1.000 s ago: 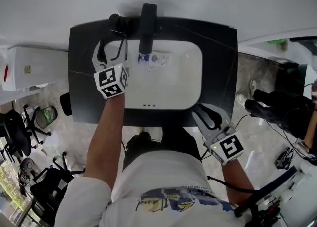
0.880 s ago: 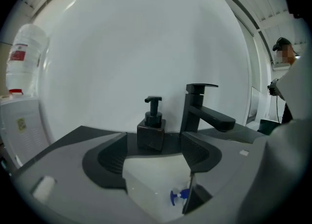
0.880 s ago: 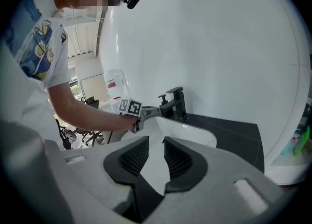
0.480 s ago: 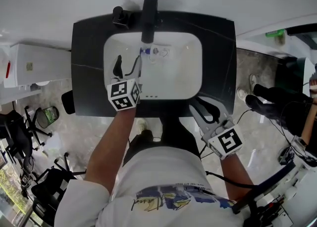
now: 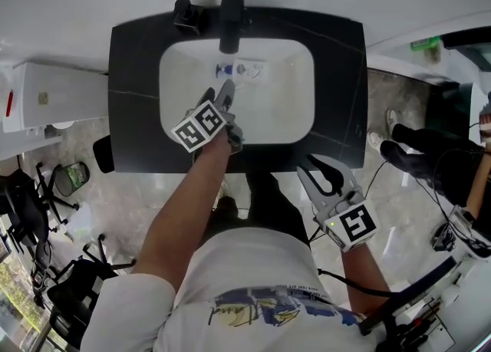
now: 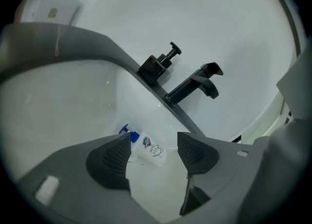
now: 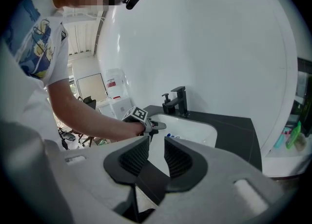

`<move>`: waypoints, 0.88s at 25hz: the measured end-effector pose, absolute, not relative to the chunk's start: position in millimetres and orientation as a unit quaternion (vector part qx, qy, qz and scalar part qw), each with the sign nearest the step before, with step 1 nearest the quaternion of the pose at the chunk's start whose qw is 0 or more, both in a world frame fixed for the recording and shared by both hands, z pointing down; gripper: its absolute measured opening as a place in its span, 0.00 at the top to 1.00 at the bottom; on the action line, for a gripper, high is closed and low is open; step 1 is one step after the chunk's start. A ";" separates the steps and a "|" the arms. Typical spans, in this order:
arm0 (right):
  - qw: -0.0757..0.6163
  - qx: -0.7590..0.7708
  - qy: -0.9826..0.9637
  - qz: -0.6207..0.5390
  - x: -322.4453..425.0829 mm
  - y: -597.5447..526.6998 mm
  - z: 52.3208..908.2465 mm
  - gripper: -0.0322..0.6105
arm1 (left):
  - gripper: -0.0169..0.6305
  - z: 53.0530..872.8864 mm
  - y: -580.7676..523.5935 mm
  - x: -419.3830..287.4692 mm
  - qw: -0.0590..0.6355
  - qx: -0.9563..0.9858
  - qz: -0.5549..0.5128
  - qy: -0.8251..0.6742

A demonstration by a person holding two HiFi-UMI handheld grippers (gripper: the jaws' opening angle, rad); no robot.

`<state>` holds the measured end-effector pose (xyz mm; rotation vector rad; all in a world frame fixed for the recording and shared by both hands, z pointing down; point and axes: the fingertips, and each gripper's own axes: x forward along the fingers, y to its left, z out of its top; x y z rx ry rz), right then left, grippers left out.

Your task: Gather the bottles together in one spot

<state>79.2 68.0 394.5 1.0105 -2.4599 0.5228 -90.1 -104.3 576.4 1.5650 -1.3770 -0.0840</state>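
Observation:
A small clear bottle [image 5: 240, 69] with a blue cap lies on its side at the back of the white sink basin [image 5: 288, 109], below the faucet. My left gripper [image 5: 227, 96] reaches into the basin just short of it. In the left gripper view the bottle [image 6: 152, 149] shows beyond the gap of my left gripper [image 6: 154, 145]. Its jaws have just been closing; the pads stand apart and press on nothing. My right gripper [image 5: 321, 172] hangs over the counter's front right edge, open and empty. In the right gripper view my right gripper [image 7: 156, 157] looks toward the left gripper [image 7: 158, 126].
A black faucet [image 5: 231, 17] and a black soap pump [image 5: 186, 14] stand at the back of the black counter [image 5: 341, 90]. A white cabinet [image 5: 54, 101] flanks the counter's left. Chairs and cables lie on the floor. A side shelf holds green bottles [image 7: 292, 137].
My left gripper has come from the counter's back left corner down into the basin toward the bottle, rolling as it went. The right gripper has shifted a little.

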 end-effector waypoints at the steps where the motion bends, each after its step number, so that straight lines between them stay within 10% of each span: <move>1: 0.213 0.366 -0.886 0.190 81.0 67.0 394.7 0.80 | 0.52 580.7 -108.4 -87.6 0.518 0.639 -0.046 -0.567; 22: 0.230 0.349 -0.881 0.223 122.8 24.1 425.9 0.80 | 0.58 669.6 -162.9 -90.2 0.653 0.463 -0.166 -0.576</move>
